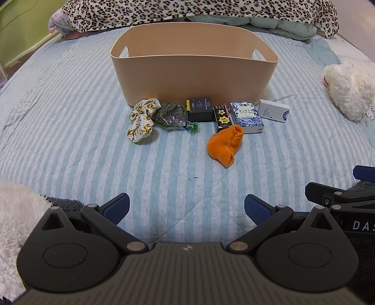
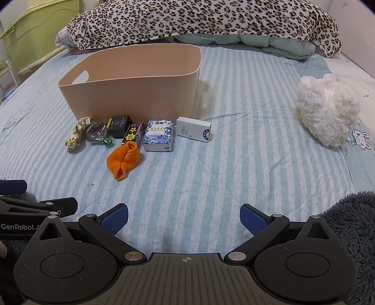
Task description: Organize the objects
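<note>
A beige bin (image 1: 194, 75) (image 2: 131, 91) stands on the striped bed. In front of it lie a floral scrunchie (image 1: 141, 119) (image 2: 76, 135), a clear bag of dried herbs (image 1: 172, 115) (image 2: 96, 132), a black box (image 1: 200, 109) (image 2: 119, 125), a dark star-printed box (image 1: 221, 117) (image 2: 133, 135), a blue-white patterned box (image 1: 247, 113) (image 2: 159, 135), a white box (image 1: 274, 110) (image 2: 194, 129) and an orange cloth (image 1: 225, 145) (image 2: 124, 159). My left gripper (image 1: 186, 208) and right gripper (image 2: 184, 217) are open and empty, well short of the objects.
A leopard-print blanket (image 1: 187, 11) (image 2: 211, 21) lies behind the bin. A white plush toy (image 1: 349, 89) (image 2: 328, 110) sits at the right. A green storage box (image 2: 35, 30) stands at the far left. Fluffy fabric lies at the near edges (image 1: 14, 223) (image 2: 351, 223).
</note>
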The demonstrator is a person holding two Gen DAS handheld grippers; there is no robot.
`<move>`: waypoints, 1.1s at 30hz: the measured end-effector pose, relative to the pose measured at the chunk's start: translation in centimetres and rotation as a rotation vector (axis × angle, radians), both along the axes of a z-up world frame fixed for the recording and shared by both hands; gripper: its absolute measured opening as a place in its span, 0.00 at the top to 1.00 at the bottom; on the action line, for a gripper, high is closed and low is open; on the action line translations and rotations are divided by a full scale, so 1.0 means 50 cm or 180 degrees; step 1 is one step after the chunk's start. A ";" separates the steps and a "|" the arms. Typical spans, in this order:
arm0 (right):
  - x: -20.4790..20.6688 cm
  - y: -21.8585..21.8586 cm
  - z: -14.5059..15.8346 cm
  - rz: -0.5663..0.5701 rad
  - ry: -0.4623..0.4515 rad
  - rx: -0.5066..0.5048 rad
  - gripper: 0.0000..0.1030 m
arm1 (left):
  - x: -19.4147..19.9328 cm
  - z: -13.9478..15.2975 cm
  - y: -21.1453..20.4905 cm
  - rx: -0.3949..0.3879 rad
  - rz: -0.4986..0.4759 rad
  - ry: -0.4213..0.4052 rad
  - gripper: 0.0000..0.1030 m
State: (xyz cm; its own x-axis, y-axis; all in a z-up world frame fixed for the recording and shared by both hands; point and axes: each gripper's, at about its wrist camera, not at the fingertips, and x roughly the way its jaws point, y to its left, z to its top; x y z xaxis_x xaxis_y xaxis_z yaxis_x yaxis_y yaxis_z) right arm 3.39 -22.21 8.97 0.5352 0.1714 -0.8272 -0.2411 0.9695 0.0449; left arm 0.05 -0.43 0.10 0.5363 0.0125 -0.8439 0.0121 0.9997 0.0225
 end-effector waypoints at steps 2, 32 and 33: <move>0.000 0.000 0.000 -0.0002 0.0000 0.0001 0.00 | -0.001 0.000 0.002 -0.0005 0.0004 -0.0005 0.00; 0.007 -0.005 -0.001 0.0015 -0.0021 -0.0055 0.00 | 0.001 0.004 0.007 0.0033 0.0021 -0.0010 0.00; 0.009 -0.006 -0.001 0.0015 -0.0024 -0.0062 0.00 | 0.002 0.005 0.008 0.0037 0.0020 -0.0010 0.00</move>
State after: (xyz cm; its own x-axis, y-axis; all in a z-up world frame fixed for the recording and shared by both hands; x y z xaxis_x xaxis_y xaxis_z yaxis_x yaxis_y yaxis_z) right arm 3.84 -22.50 8.92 0.5408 0.1577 -0.8262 -0.2458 0.9690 0.0241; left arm 0.16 -0.04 0.33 0.5389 0.0257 -0.8420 0.0058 0.9994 0.0342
